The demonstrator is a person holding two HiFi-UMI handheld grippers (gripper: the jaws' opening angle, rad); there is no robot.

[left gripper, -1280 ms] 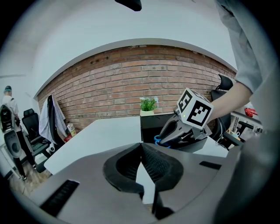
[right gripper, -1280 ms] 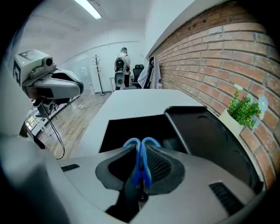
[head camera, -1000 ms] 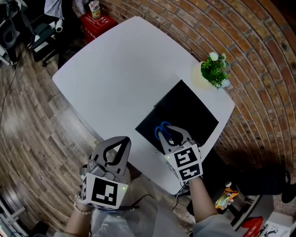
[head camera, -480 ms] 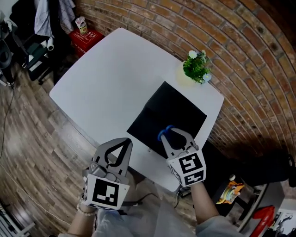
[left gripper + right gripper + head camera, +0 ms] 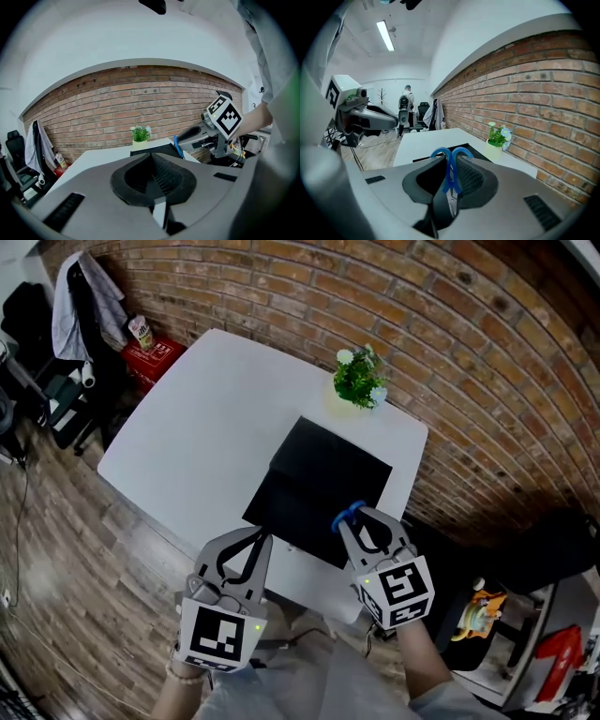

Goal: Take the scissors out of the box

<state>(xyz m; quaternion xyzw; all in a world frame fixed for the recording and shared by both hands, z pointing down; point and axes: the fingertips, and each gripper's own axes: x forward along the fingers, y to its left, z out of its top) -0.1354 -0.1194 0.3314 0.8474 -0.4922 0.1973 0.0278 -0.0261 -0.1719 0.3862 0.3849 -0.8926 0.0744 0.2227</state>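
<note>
In the head view my right gripper (image 5: 367, 519) is shut on the blue-handled scissors (image 5: 346, 515), held above the near right edge of the flat black box (image 5: 314, 479). The right gripper view has the scissors (image 5: 450, 161) upright between the shut jaws of that gripper (image 5: 451, 171), blue loops on top, with the box (image 5: 474, 151) below and behind. My left gripper (image 5: 251, 538) hangs shut and empty off the table's near edge, left of the box. In the left gripper view its jaws (image 5: 152, 161) are closed, and the right gripper (image 5: 199, 132) with the scissors (image 5: 177, 141) is ahead on the right.
The box lies on a white table (image 5: 187, 446) set against a brick wall. A small potted plant (image 5: 358, 379) stands at the table's far corner behind the box. A red crate (image 5: 150, 351), chairs and a hanging coat (image 5: 80, 296) are at the far left on the wooden floor.
My right gripper has lifted the scissors up out of the box and back toward the box's near edge. The head camera has risen and shifted. The left gripper has hardly moved.
</note>
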